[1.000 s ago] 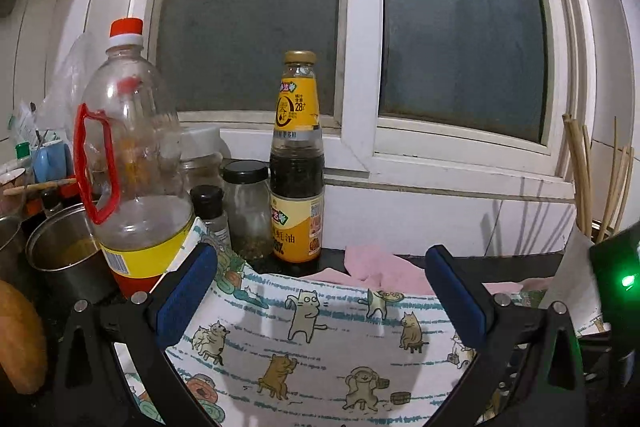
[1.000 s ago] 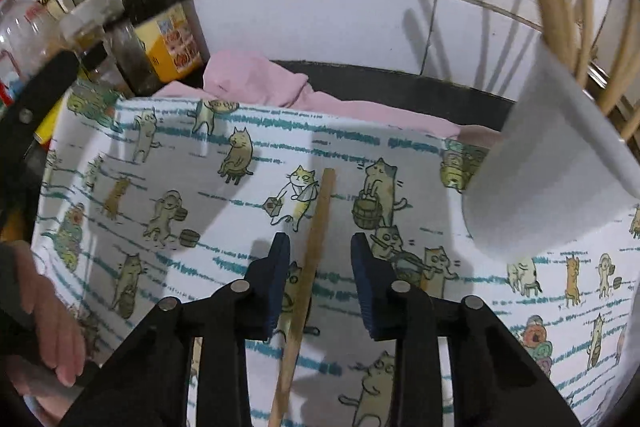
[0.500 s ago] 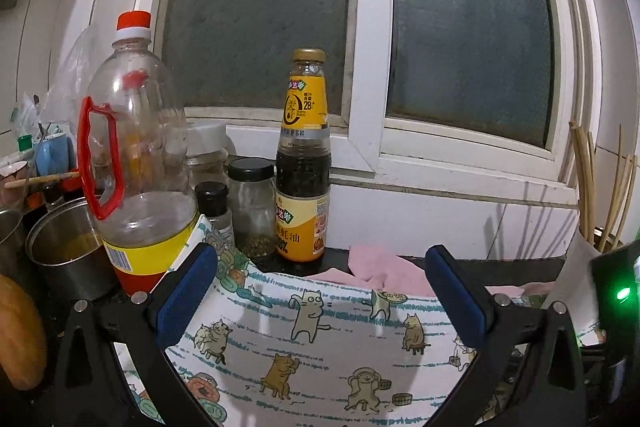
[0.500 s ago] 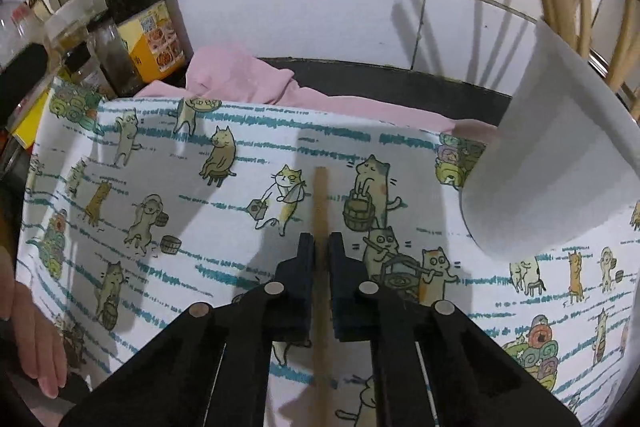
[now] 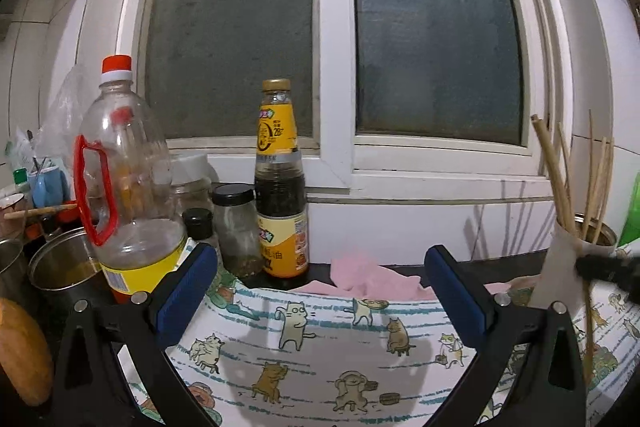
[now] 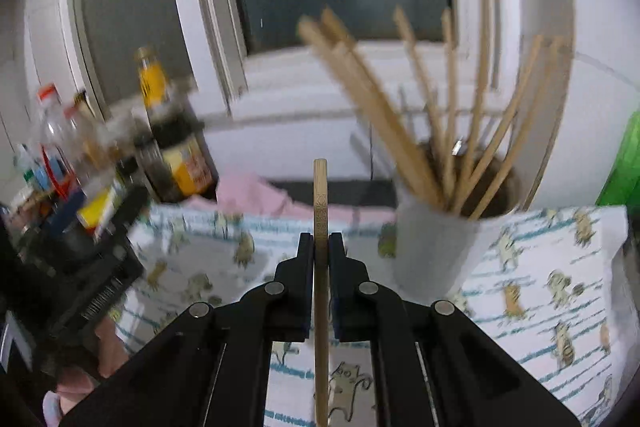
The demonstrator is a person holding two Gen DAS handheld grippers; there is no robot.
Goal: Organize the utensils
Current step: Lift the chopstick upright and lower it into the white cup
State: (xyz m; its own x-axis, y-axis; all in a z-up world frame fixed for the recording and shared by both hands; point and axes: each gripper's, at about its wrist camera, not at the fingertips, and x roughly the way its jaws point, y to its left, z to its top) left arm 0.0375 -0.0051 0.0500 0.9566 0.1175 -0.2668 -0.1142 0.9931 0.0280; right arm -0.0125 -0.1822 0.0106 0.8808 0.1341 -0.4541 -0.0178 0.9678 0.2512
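Now my right tongs (image 6: pixel 321 247) clamp chopstick (image 6: pixel 320 195), lifted near white cup (image 6: pixel 432 247) of chopsticks; my left tongs (image 5: pixel 320 281) gape wide, empty, above cat-print cloth (image 5: pixel 320 355).

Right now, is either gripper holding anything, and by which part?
The right gripper is shut on a single wooden chopstick, pinched partway along its shaft, with length showing beyond the tips. The left gripper is open, holding nothing.
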